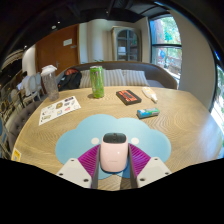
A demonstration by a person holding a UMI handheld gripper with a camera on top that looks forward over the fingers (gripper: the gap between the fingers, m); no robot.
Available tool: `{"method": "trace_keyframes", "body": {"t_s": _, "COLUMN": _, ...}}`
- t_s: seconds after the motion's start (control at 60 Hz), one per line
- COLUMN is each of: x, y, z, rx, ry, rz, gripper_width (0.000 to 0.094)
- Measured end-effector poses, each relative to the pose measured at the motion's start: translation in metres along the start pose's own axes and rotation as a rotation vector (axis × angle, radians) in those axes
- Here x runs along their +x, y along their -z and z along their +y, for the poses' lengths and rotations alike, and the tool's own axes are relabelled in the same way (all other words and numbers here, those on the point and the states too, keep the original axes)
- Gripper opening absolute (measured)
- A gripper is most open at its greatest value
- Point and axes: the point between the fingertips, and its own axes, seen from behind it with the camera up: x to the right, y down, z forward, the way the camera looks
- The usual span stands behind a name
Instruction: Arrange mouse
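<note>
Claw (114, 170) fingers clamp mouse (114, 155) (white) over blue mousepad (85, 135).

A white mouse (114, 152) with a pale pink tint sat between magenta pads (89, 159) on a light blue mat (90, 130). The table (170, 128) was tan wood-grain; upper centre stood a green can (97, 81).

White mouse (114, 154) (pinkish sheen) sits upright between the fingers on a blue mat (95, 132)
</note>
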Motion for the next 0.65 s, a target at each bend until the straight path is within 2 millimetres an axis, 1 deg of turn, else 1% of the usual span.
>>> {"method": "trace_keyframes", "body": {"t_s": 0.083, "x": 0.000, "y": -0.001, "z": 0.001, "rx": -0.013, "ry": -0.013, "rz": -0.013, "gripper_width": 0.0521}}
{"method": "trace_keyframes", "body": {"t_s": 0.133, "x": 0.001, "y": 0.003, "z": 0.002, "rx": -0.020, "ry": 0.001, "rz": -0.008, "gripper_width": 0.0559}}
{"method": "trace_keyframes", "body": {"t_s": 0.15, "x": 0.001, "y": 0.005, "z": 0.002, "rx": -0.019, "ry": 0.003, "rz": -0.005, "gripper_width": 0.0593}}
{"method": "trace_keyframes", "body": {"t_s": 0.217, "x": -0.005, "y": 0.017, "z": -0.001, "rx": 0.012, "ry": 0.018, "rz": -0.016, "gripper_width": 0.0820}}
{"method": "trace_keyframes", "body": {"t_s": 0.233, "x": -0.007, "y": 0.021, "z": -0.002, "rx": 0.022, "ry": 0.020, "rz": -0.020, "gripper_width": 0.0861}}
{"method": "trace_keyframes", "body": {"t_s": 0.283, "x": -0.012, "y": 0.034, "z": -0.004, "rx": 0.051, "ry": 0.020, "rz": -0.033, "gripper_width": 0.0841}}
{"method": "trace_keyframes", "body": {"t_s": 0.317, "x": -0.015, "y": 0.045, "z": -0.003, "rx": 0.062, "ry": 0.015, "rz": -0.038, "gripper_width": 0.0847}}
{"method": "trace_keyframes", "body": {"t_s": 0.417, "x": -0.024, "y": 0.081, "z": 0.006, "rx": 0.109, "ry": 0.020, "rz": -0.056, "gripper_width": 0.0844}}
{"method": "trace_keyframes", "body": {"t_s": 0.55, "x": -0.030, "y": 0.128, "z": 0.031, "rx": 0.162, "ry": 0.025, "rz": -0.055, "gripper_width": 0.0842}}
{"method": "trace_keyframes", "body": {"t_s": 0.65, "x": -0.035, "y": 0.153, "z": 0.050, "rx": 0.185, "ry": 0.019, "rz": -0.060, "gripper_width": 0.0840}}
